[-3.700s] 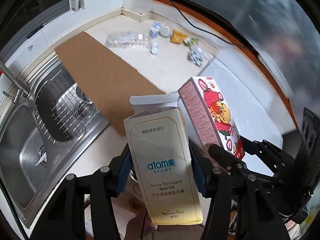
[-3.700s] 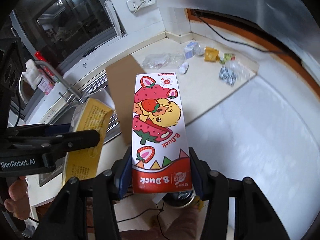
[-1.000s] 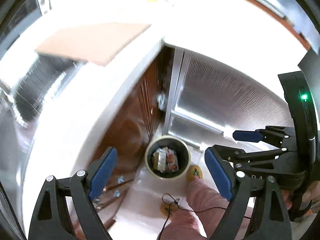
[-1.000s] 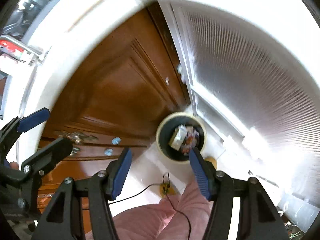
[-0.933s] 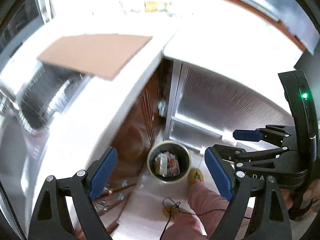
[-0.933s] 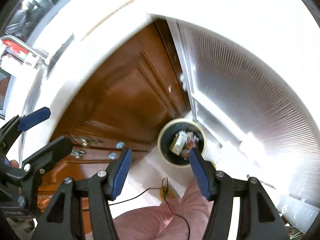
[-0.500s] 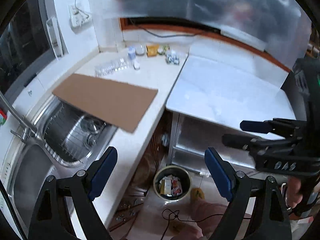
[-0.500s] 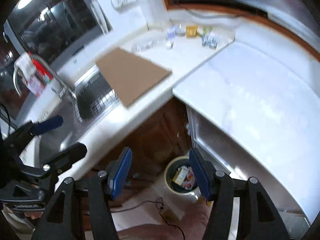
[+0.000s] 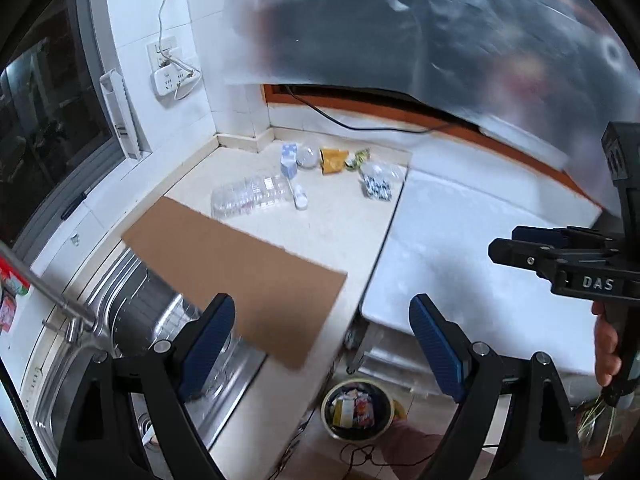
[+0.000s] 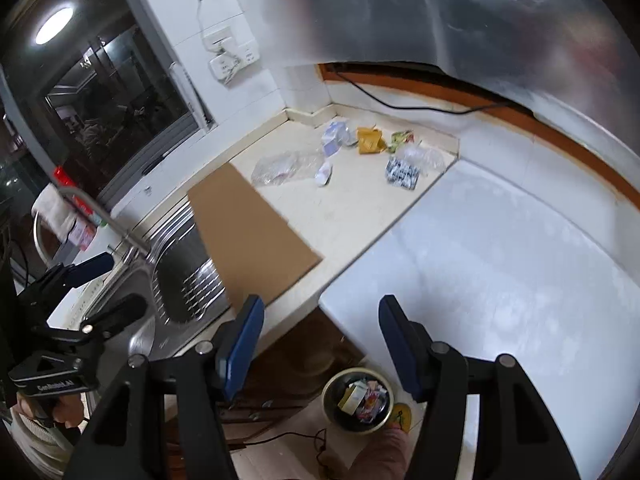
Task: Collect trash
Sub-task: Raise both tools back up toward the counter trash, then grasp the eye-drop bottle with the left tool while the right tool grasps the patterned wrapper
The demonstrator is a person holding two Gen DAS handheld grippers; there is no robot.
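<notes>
both boxes now in bin (image 9: 357,408), left gripper (image 9: 320,354) and right gripper (image 10: 320,354) empty, jaws apart; reach next for clear bottle (image 9: 252,199) beyond cardboard (image 9: 236,276), squeeze gently.

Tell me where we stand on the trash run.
Done: two cartons lie in the round bin on the floor. In hand: nothing; the left gripper and right gripper are both open and empty. Left: the crushed clear plastic bottle, the orange snack packet, the small white-and-blue carton and the wrappers in the counter corner, plus the brown cardboard sheet by the sink.

Small wrappers (image 9: 352,158) at the counter's corner stay unreadable.
</notes>
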